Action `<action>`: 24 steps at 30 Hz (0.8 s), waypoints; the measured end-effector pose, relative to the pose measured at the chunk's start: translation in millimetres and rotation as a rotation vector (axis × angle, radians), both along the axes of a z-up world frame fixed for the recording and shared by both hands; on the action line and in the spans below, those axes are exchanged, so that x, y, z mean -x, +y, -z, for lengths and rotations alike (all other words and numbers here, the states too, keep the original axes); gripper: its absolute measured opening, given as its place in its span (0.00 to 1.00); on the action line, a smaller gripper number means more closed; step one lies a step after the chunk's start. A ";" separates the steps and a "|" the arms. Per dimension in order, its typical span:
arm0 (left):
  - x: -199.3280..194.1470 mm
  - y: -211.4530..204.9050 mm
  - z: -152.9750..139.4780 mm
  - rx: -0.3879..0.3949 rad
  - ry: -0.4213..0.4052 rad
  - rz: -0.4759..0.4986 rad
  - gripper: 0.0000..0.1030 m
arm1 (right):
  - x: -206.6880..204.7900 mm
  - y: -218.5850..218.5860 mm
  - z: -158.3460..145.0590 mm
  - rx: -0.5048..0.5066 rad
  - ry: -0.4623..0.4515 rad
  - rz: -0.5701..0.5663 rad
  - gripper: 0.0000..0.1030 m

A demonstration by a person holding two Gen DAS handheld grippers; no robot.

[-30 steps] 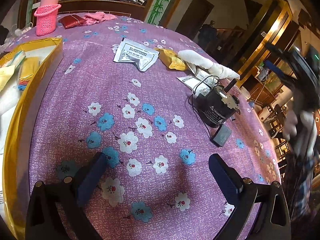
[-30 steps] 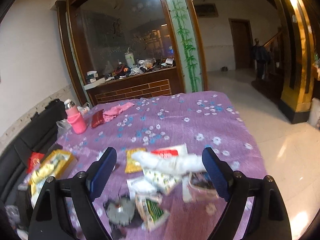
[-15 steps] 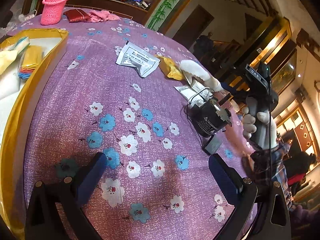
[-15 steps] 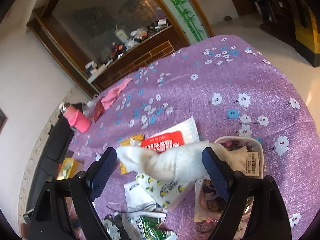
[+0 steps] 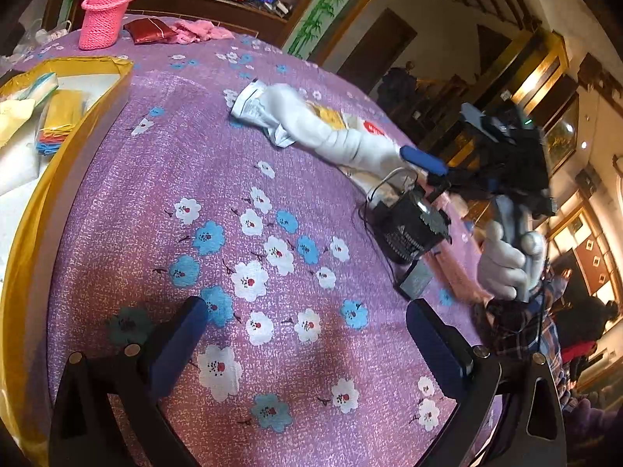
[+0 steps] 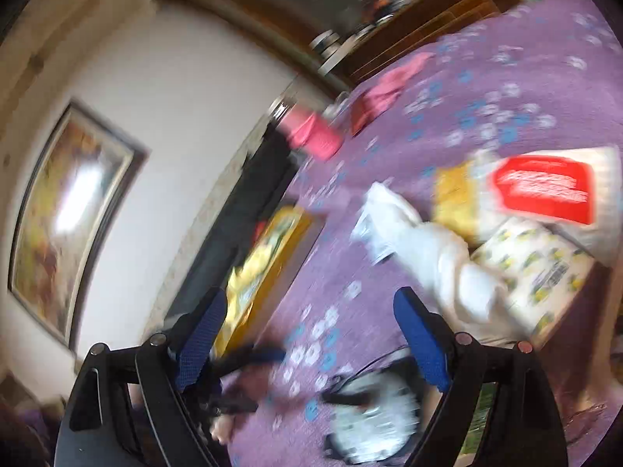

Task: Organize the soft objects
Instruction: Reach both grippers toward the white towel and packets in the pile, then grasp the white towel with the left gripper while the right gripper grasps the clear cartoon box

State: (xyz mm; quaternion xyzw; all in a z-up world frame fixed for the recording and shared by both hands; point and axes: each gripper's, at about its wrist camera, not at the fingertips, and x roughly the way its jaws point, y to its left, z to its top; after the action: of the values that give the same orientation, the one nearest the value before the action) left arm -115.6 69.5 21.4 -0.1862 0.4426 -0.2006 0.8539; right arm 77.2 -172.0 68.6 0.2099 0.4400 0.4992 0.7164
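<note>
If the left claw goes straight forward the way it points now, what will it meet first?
Probably only the purple flowered tablecloth. The left claw is open, with bare cloth ahead. The white sock lies farther on, slightly right; the black device is off to the right. Depth is uncertain.

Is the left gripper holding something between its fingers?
No. The left gripper is open, and between its fingers only the purple tablecloth shows.
</note>
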 end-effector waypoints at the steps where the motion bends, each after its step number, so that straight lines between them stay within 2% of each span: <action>1: -2.3 -3.5 -2.8 -0.004 0.023 0.023 0.99 | 5.4 1.0 -6.3 0.021 -0.035 0.006 0.84; 3: -7.6 -10.9 -14.9 0.028 0.035 0.072 0.99 | 8.4 -13.7 -16.0 0.002 -0.062 0.076 0.84; 4: -12.4 -15.2 -26.3 0.021 0.013 0.071 0.99 | 7.7 -22.2 -18.9 -0.002 -0.074 0.121 0.84; 7: -39.3 -30.1 -51.2 -0.048 -0.038 0.033 0.99 | 3.2 -55.3 -22.5 -0.017 -0.080 0.276 0.85; 9: -62.6 -44.3 -58.3 -0.085 -0.069 0.051 0.99 | -2.1 -77.2 -16.6 -0.021 -0.059 0.369 0.85; 11: -89.5 -68.3 -60.9 -0.199 -0.121 0.149 0.99 | -4.2 -89.7 -9.8 -0.005 -0.042 0.424 0.84; 14: -116.5 -107.1 -53.0 -0.491 -0.238 0.369 0.97 | -12.9 -110.2 -3.2 -0.012 -0.006 0.501 0.84; 16: -124.4 -119.6 -41.8 -0.616 -0.258 0.502 0.89 | -17.1 -119.0 -0.1 -0.021 0.012 0.536 0.84; 17: -128.1 -116.8 -44.1 -0.601 -0.279 0.531 0.87 | -18.7 -123.4 1.1 -0.024 0.018 0.554 0.84; 20: -144.4 -118.3 -40.7 -0.639 -0.282 0.599 0.87 | -20.3 -134.6 4.5 -0.042 0.034 0.579 0.84; 24: -167.7 -126.8 -25.1 -0.617 -0.242 0.705 0.87 | -23.3 -145.6 7.9 -0.016 0.057 0.619 0.84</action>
State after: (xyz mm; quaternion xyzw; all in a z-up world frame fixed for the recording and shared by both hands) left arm 52.1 -57.2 46.5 0.2616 0.4151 -0.3575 0.7947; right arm 100.5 -317.6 60.7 0.3535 0.3709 0.2548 0.8201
